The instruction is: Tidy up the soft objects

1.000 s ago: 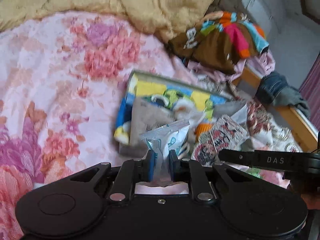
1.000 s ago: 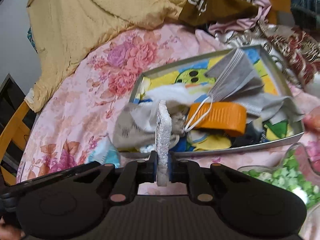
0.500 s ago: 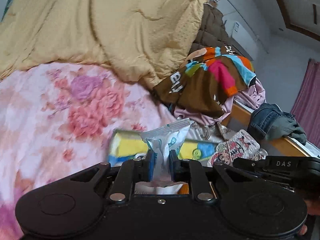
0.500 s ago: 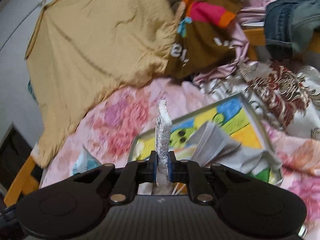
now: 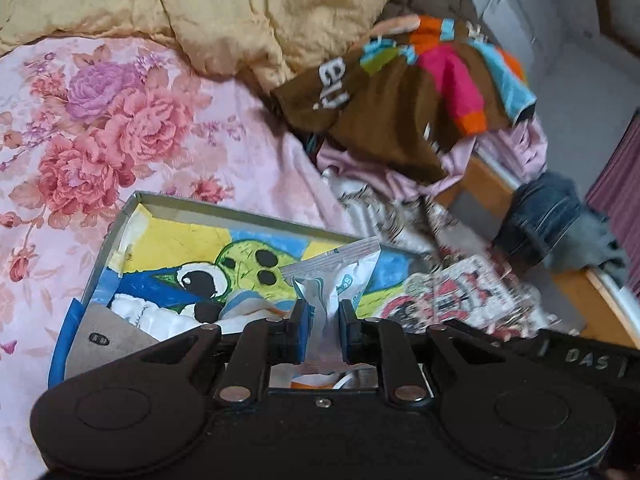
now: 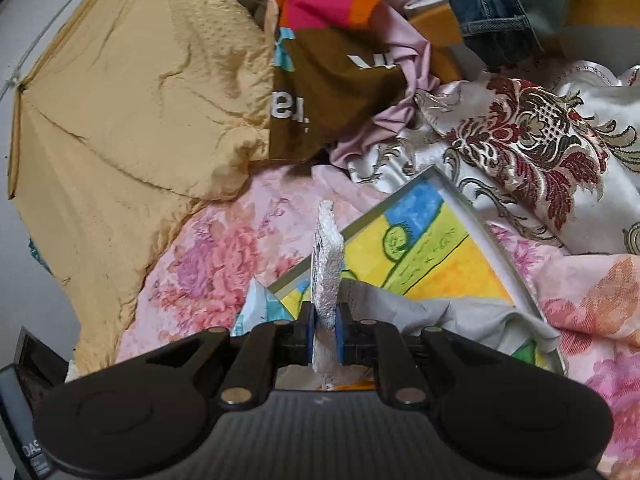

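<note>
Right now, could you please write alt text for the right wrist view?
The right gripper pinches a thin white sponge-like pad upright above a shallow cartoon-printed tray on a pink floral bedspread. Clothes are piled behind.

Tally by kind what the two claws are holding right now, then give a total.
Crinkled white plastic packet, in the left claw: 1
Flat white textured pad, in the right claw: 1
Total: 2

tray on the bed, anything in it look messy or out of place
Yes. In the tray, a grey cloth lies crumpled and hangs over the rim, and white fabric is bunched in a corner instead of folded.
</note>
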Demonstrator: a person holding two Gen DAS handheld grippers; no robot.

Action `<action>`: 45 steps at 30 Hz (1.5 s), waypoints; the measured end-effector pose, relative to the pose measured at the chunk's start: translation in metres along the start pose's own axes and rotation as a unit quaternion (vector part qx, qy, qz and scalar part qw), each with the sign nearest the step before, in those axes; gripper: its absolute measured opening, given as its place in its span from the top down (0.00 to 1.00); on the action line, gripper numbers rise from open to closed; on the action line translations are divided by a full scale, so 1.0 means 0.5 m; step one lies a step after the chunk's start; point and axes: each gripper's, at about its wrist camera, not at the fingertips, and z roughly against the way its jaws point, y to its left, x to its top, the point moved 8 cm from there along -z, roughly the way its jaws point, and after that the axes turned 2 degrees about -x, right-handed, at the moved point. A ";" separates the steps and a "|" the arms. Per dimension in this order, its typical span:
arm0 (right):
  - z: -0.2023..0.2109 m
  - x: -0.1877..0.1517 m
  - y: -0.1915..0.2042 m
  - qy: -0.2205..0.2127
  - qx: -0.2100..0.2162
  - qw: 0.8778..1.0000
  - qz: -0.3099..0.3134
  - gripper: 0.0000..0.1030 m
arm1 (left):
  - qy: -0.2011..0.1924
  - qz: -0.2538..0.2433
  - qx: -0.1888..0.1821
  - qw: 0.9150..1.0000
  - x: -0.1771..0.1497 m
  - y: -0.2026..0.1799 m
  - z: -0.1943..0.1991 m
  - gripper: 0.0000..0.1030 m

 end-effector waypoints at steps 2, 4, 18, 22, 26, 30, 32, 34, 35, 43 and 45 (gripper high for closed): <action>-0.008 0.001 -0.013 0.008 -0.007 1.000 -0.008 0.87 | 0.016 -0.014 0.010 1.000 -0.007 -0.001 -0.018 0.82; -0.015 -0.001 -0.025 0.014 -0.016 1.000 -0.014 0.84 | 0.038 -0.027 0.016 0.999 -0.017 -0.001 -0.037 0.82; 0.034 0.001 -0.049 -0.008 -0.035 0.999 -0.011 0.47 | 0.008 -0.034 0.040 0.999 -0.023 -0.013 0.027 0.31; 0.064 0.000 -0.035 -0.021 -0.033 0.999 0.012 0.37 | -0.007 -0.028 0.042 0.999 -0.025 -0.015 0.070 0.24; 0.102 -0.012 -0.018 -0.027 -0.031 0.998 0.045 0.24 | -0.026 -0.028 0.046 0.998 -0.028 -0.016 0.124 0.15; 0.159 -0.024 0.012 -0.040 -0.032 0.993 0.107 0.14 | -0.045 -0.023 0.041 0.998 -0.041 -0.018 0.194 0.06; 0.195 -0.034 0.031 -0.053 -0.033 0.987 0.145 0.10 | -0.055 -0.023 0.042 0.997 -0.049 -0.019 0.227 0.06; 0.230 -0.048 0.049 -0.065 -0.035 0.982 0.174 0.09 | -0.060 -0.019 0.041 0.997 -0.060 -0.022 0.261 0.06; 0.251 -0.057 0.056 -0.073 -0.037 0.978 0.190 0.07 | -0.064 -0.018 0.040 0.997 -0.066 -0.023 0.280 0.05; 0.374 -0.121 0.095 -0.115 -0.041 0.958 0.259 0.02 | -0.108 -0.043 0.037 0.993 -0.118 -0.048 0.424 0.01; 0.400 -0.139 0.093 -0.118 -0.042 0.956 0.265 0.01 | -0.114 -0.047 0.038 0.992 -0.137 -0.053 0.456 0.01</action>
